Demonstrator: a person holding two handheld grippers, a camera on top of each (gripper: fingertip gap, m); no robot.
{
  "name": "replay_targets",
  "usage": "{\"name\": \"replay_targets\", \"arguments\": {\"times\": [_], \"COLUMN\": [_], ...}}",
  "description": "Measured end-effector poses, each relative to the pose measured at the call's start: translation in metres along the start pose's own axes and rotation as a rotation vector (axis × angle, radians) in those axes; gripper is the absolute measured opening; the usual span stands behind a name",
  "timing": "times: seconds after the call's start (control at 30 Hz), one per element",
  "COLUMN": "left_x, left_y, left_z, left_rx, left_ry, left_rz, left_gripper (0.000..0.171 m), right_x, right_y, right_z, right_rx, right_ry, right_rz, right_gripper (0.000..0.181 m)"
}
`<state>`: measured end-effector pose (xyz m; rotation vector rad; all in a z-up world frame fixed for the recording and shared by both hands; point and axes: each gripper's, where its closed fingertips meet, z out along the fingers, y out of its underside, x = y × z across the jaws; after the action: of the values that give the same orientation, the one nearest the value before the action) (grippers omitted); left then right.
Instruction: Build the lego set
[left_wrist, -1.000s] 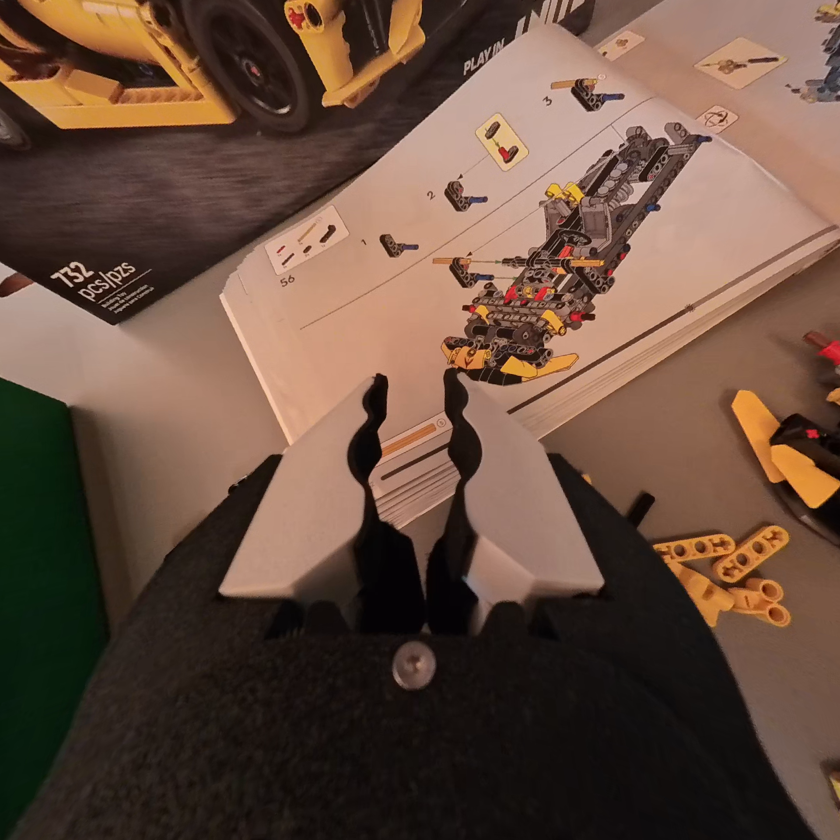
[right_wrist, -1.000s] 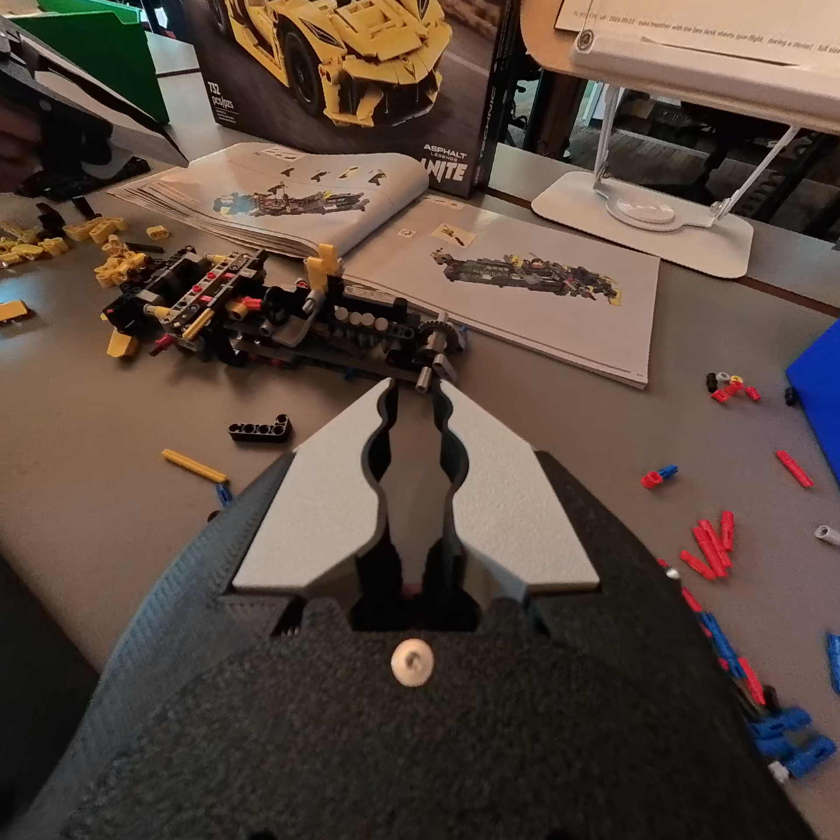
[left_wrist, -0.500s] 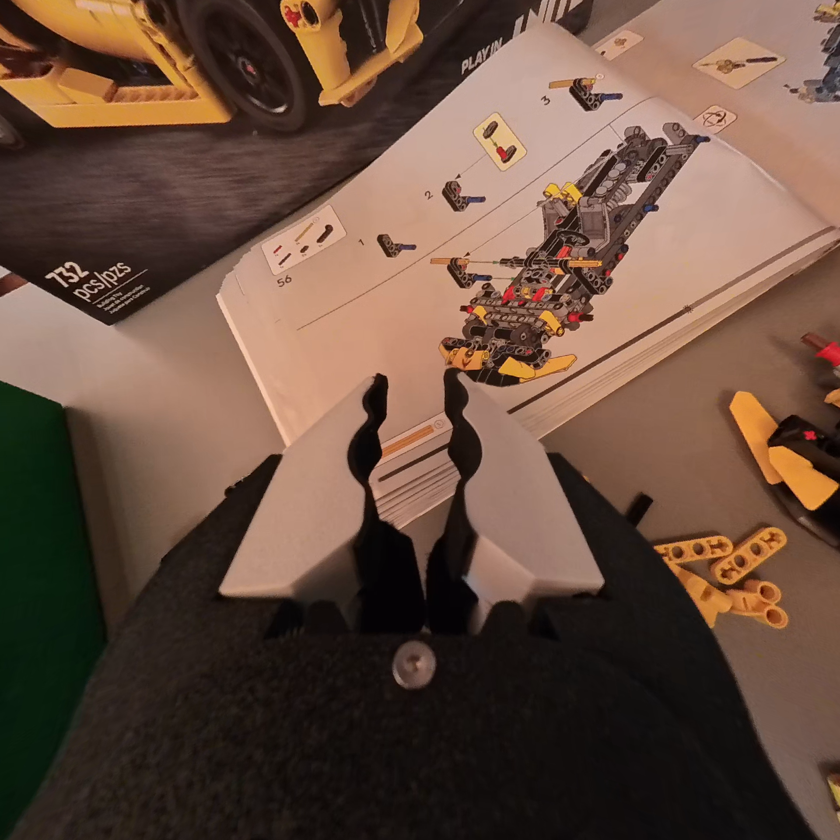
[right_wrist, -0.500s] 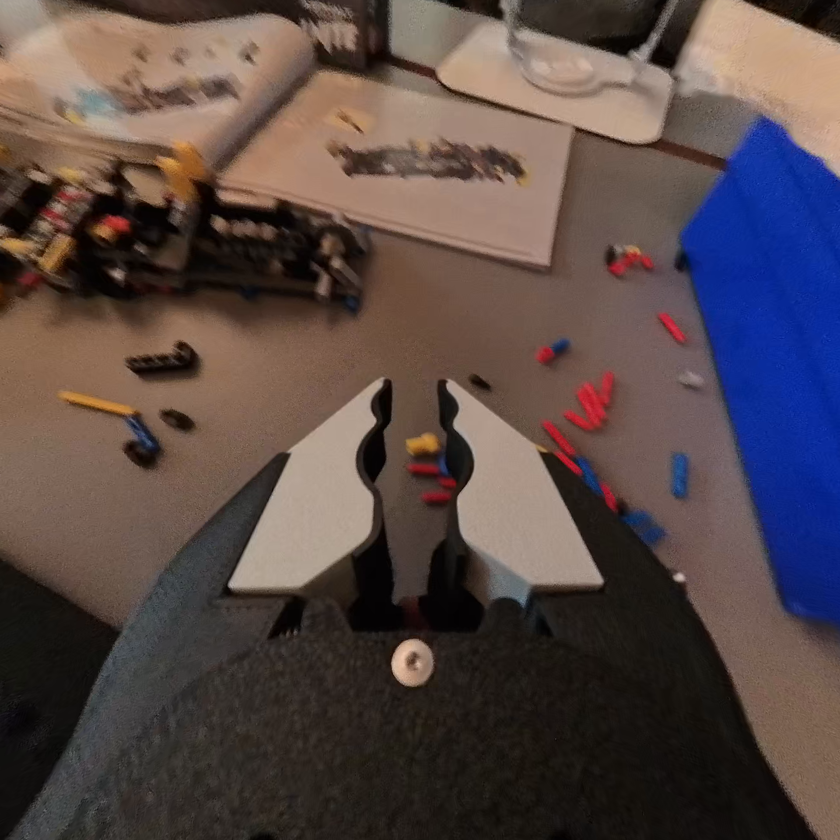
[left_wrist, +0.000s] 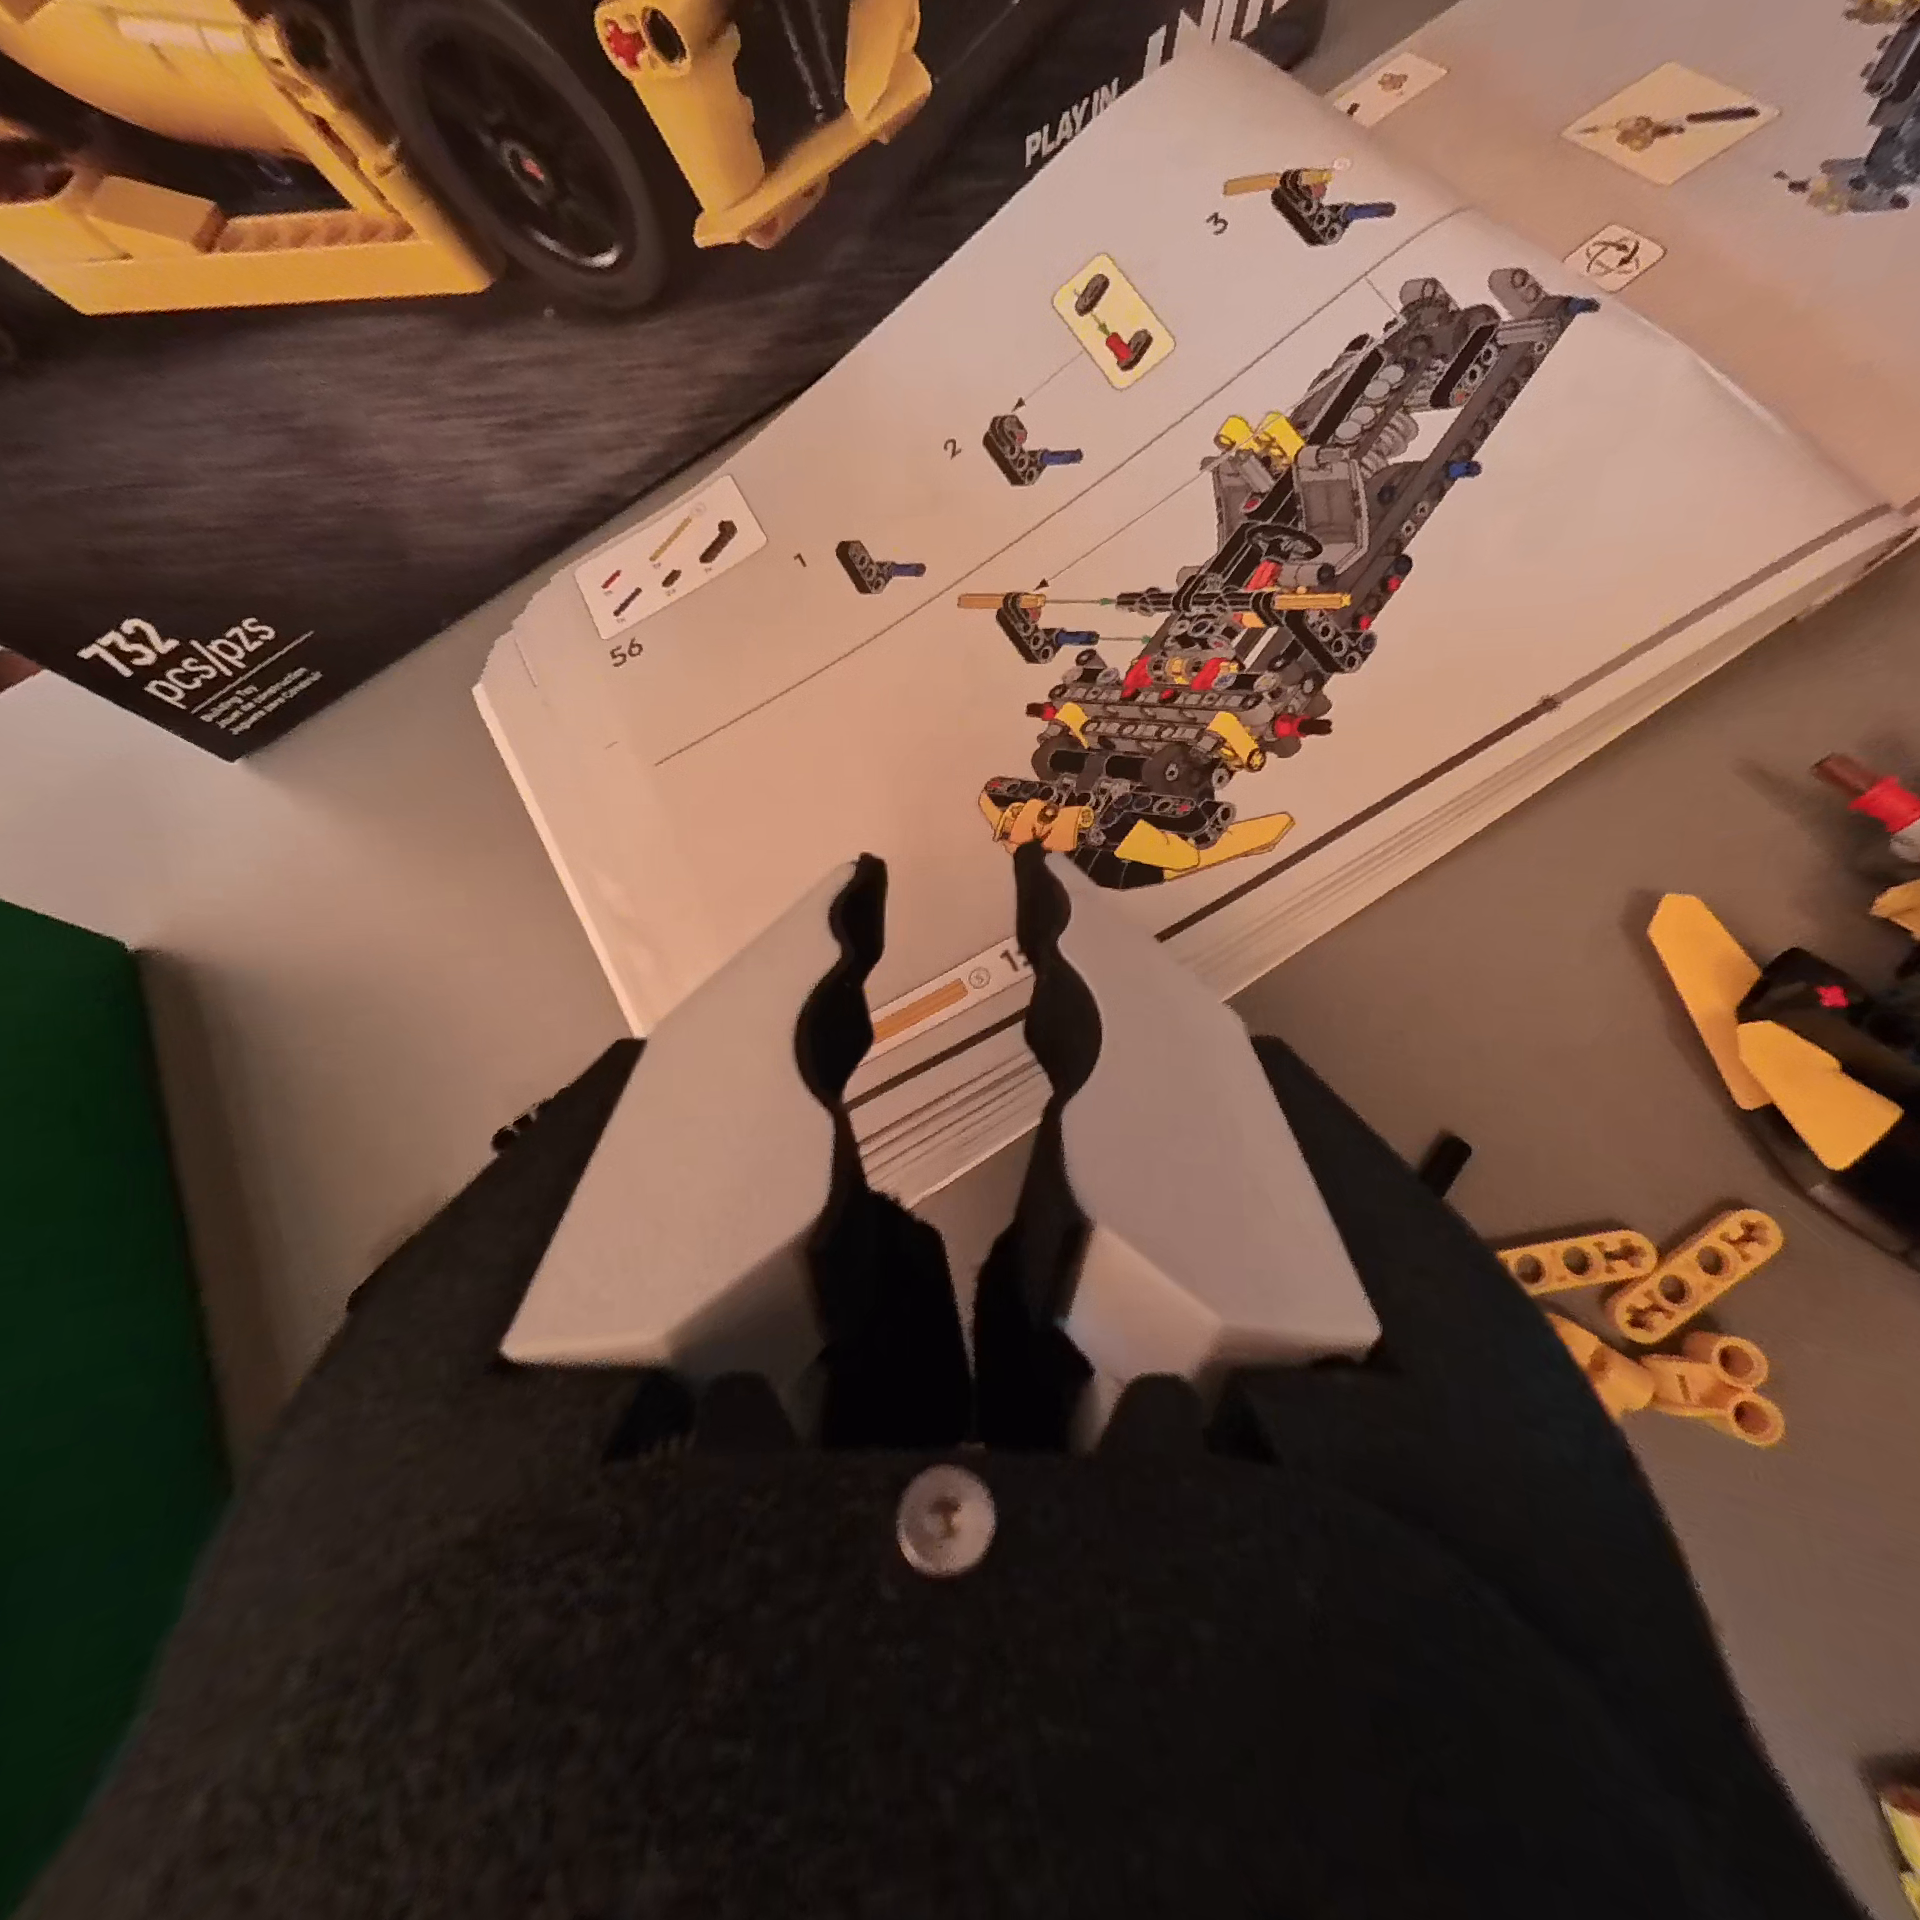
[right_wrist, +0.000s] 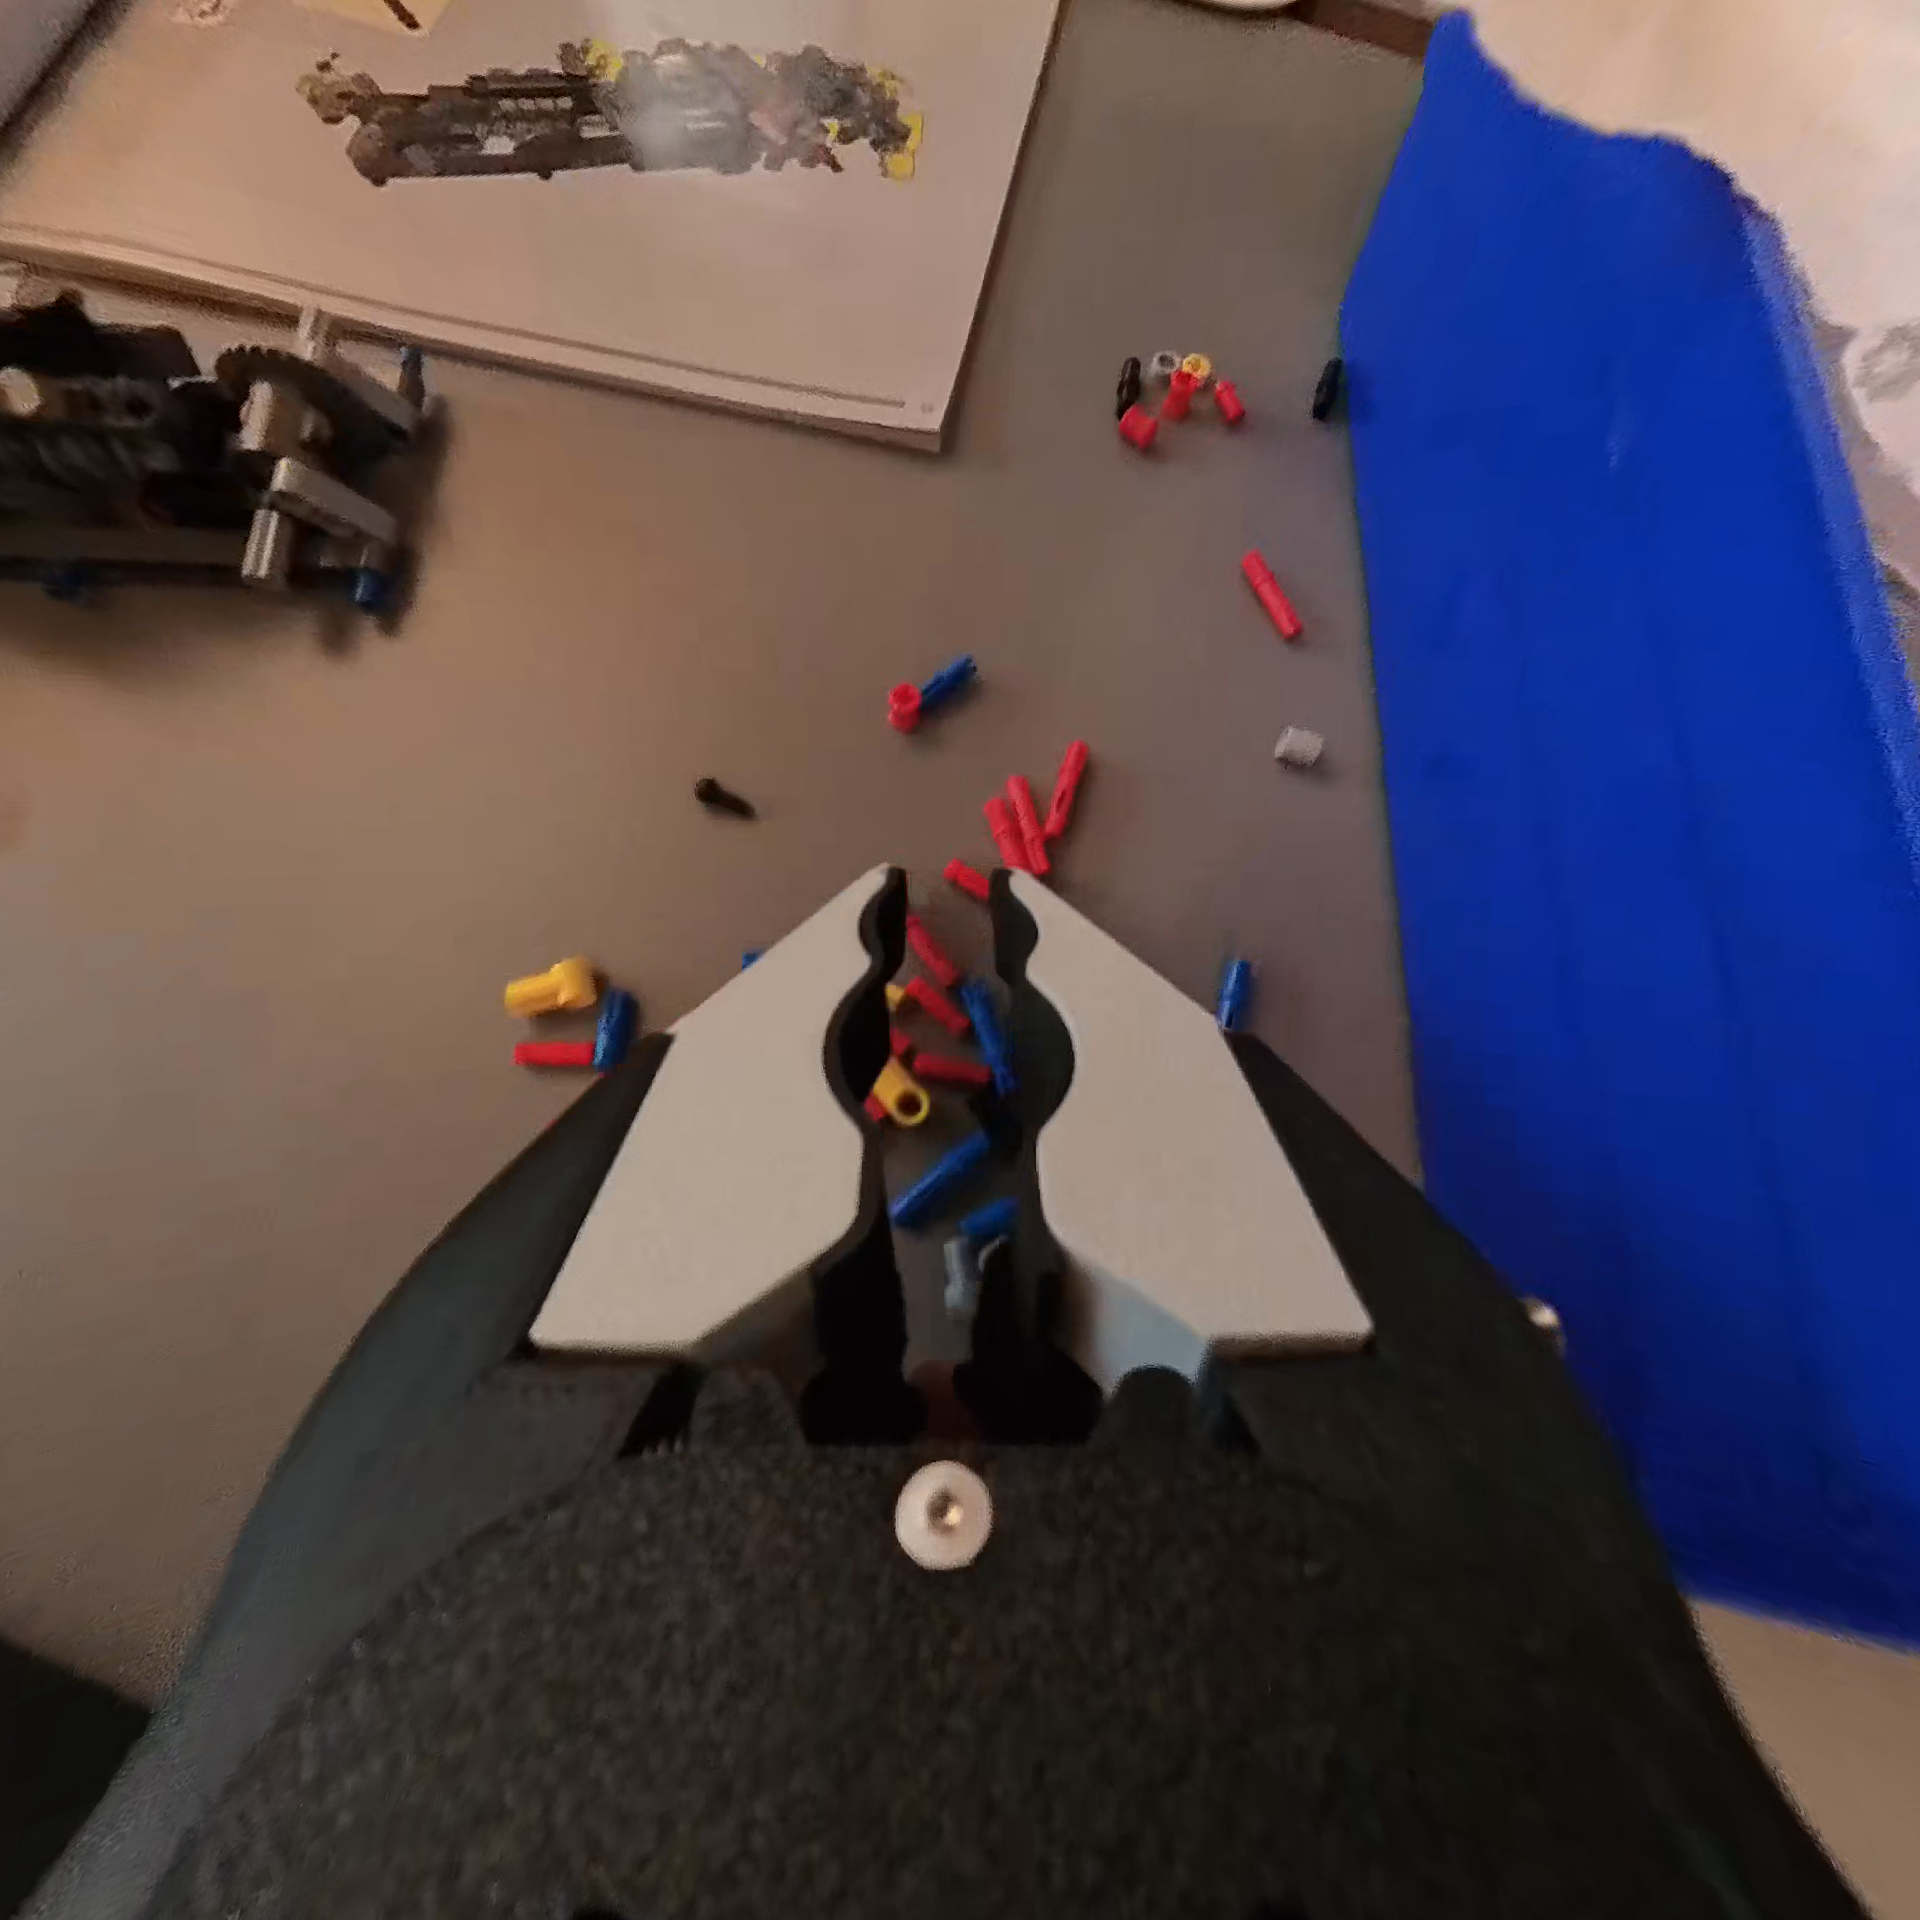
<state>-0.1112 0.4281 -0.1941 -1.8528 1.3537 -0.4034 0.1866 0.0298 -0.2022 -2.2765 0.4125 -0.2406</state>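
My left gripper (left_wrist: 948, 868) is open and empty, held over the near edge of the open instruction booklet (left_wrist: 1143, 540). My right gripper (right_wrist: 945, 878) is open and empty, hovering over a scatter of small red and blue pins (right_wrist: 940, 1003) and a yellow connector (right_wrist: 902, 1099) on the grey table. More red pins (right_wrist: 1029, 810) lie just beyond its tips. The partly built dark chassis (right_wrist: 197, 468) sits at the left in the right wrist view; its yellow and black front end (left_wrist: 1808, 1049) shows at the right edge of the left wrist view.
The set's box (left_wrist: 364, 260) lies beyond the booklet. A green tray (left_wrist: 73, 1247) is at my left, a blue tray (right_wrist: 1642, 779) at my right. Yellow beams (left_wrist: 1652, 1288) lie right of the left gripper. A yellow connector (right_wrist: 551, 985), black pin (right_wrist: 722, 798) and further pins (right_wrist: 1179, 395) lie around. Tip to tip, the grippers are about 50 cm apart.
My right gripper has swung right and down, away from the chassis, to hover over the red and blue pins near the blue tray. My left gripper has barely moved.
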Motion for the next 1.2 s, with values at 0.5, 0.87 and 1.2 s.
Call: {"name": "replay_targets", "arguments": {"times": [0.5,0.87,1.2], "left_x": [-0.001,-0.006,-0.002], "left_y": [0.004,0.005,0.003], "left_z": [0.004,0.002,0.002], "left_rx": [-0.013,-0.013,-0.016], "left_ry": [-0.006,-0.02,-0.021], "left_rz": [0.006,0.003,0.031], "left_gripper": [0.023,0.022,0.022], "right_x": [0.003,0.002,-0.004], "right_y": [0.009,0.014,-0.036], "right_z": [0.017,0.016,-0.018], "right_rx": [-0.149,-0.189,0.005], "right_ry": [-0.11,-0.163,-0.184], "right_rz": [-0.09,-0.142,-0.069], "right_gripper": [0.01,0.004,0.002]}}
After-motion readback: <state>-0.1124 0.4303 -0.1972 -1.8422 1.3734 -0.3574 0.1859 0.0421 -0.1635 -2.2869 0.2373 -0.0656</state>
